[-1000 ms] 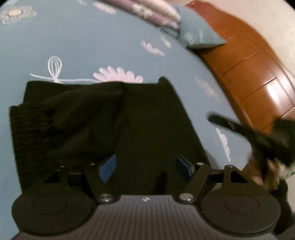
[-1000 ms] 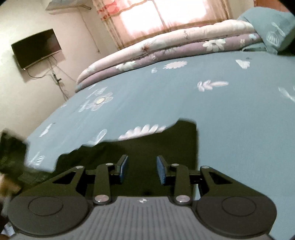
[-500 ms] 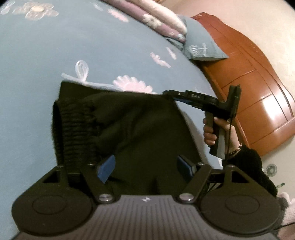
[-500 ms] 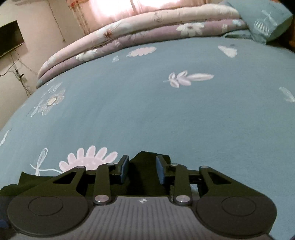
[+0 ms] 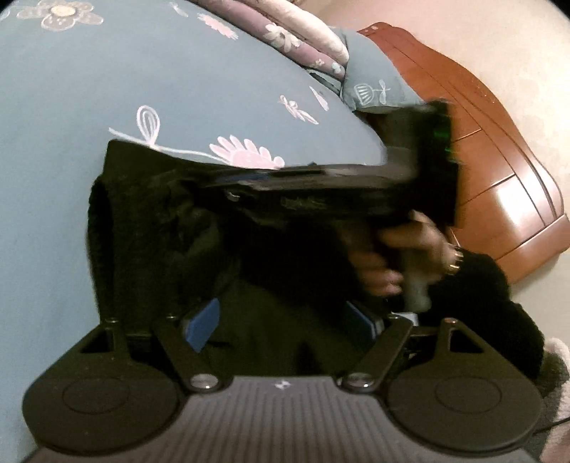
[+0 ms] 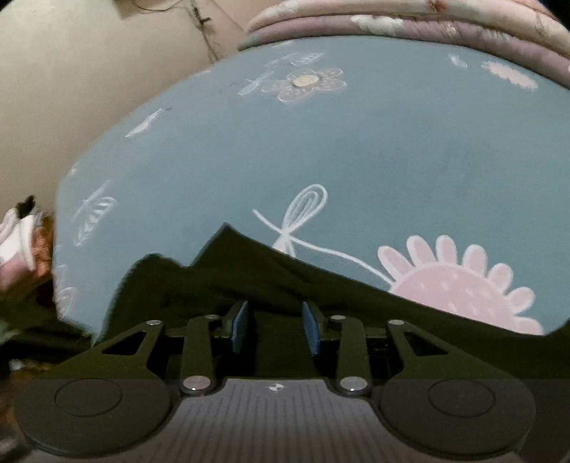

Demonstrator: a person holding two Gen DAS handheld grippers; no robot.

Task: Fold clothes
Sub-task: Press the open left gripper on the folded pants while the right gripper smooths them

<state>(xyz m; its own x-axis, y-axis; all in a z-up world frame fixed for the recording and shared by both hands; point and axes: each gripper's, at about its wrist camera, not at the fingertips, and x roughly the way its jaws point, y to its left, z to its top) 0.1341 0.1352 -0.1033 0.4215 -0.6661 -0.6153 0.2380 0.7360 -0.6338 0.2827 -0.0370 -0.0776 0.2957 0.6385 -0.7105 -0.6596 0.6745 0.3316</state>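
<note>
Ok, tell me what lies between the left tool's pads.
Only the black garment, lying under the open left tool, with nothing gripped; the left wrist view shows it.

Home bedroom — floral blue bedsheet (image 6: pixel 356 149), folded quilts (image 6: pixel 427 21), wooden headboard (image 5: pixel 498 149)

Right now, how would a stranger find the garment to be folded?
Look at the blue floral bed sheet. Near its front edge, just below a big pink daisy print, lies the black garment; it is the only dark, unpatterned cloth there.
</note>
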